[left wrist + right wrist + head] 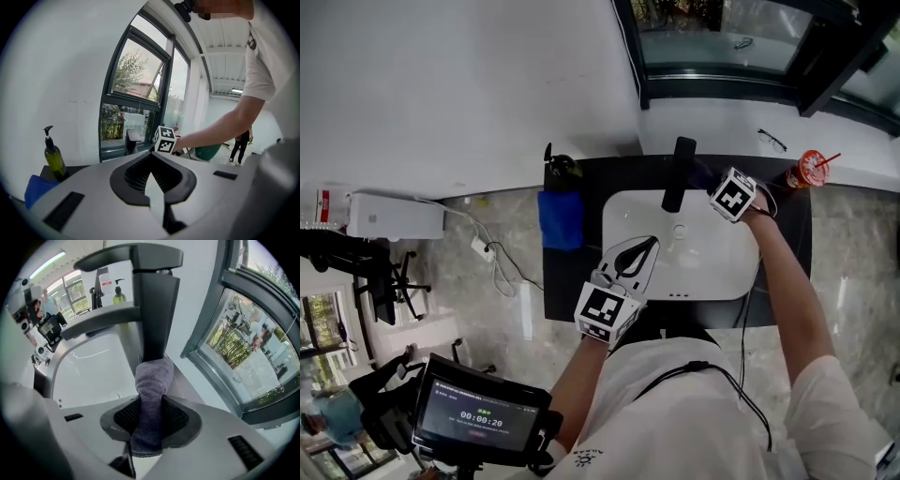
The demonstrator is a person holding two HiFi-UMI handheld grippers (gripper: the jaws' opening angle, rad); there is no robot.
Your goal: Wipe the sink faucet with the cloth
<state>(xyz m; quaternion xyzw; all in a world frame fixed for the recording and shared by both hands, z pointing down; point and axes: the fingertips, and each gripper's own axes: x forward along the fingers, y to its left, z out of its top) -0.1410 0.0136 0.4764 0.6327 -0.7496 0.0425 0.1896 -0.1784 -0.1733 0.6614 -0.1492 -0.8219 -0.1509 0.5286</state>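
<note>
Here: right gripper (151, 404) pinches grey cloth (153, 376) against black faucet (154, 310); left gripper (152, 157) jaws together, empty; screen (483, 417) reads 00:00:20.

Reads 00:00:20 on the dark screen (481, 417) at the lower left of the head view, other print too small.

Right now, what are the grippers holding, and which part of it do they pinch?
The right gripper pinches the grey cloth around its bunched middle, with one end poking out toward the faucet. The left gripper holds nothing.
</note>
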